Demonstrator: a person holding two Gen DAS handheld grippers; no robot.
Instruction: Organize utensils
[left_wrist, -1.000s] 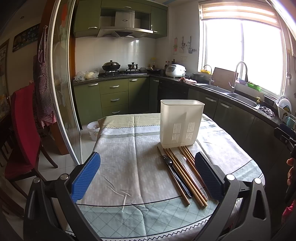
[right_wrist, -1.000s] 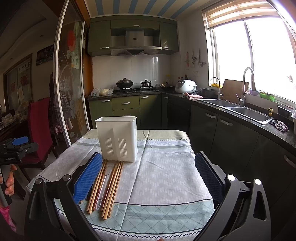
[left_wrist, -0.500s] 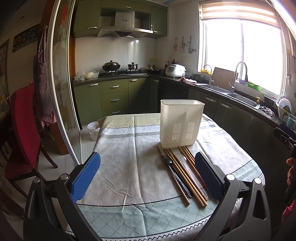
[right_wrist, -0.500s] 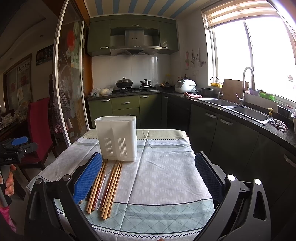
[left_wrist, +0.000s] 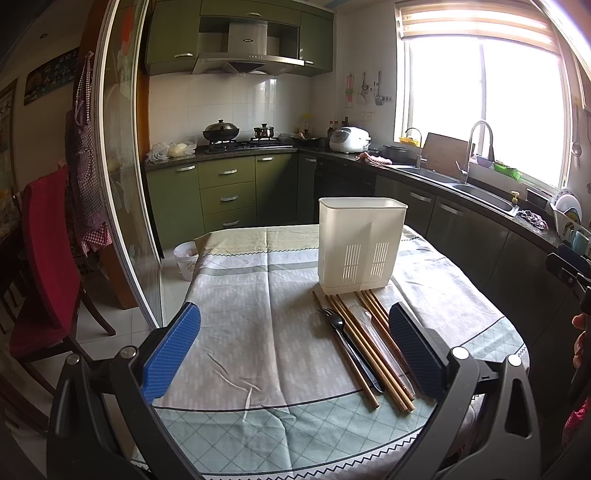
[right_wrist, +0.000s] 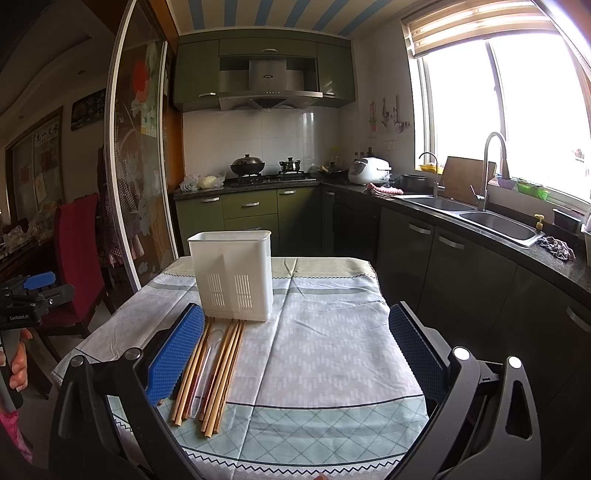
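I see a kitchen with olive-green cabinets (left_wrist: 227, 184) along white-tiled walls, range hood (right_wrist: 267, 86) over the stove. Bright window (left_wrist: 484, 107) on the right above a steel sink (right_wrist: 498, 225), daylight washing in. Red chair (left_wrist: 44, 266) left, by a glass sliding door (right_wrist: 138, 177). Striped ceiling (right_wrist: 280, 16). Pale tiled floor (left_wrist: 122, 325).

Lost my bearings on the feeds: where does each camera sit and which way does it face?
Left wrist: on the left tool, open, low over the table's near edge, facing the white holder; utensils right of centre.
Right wrist: on the right tool, open, same heading; utensils lie left.
Both share holder, chopsticks, kitchen.
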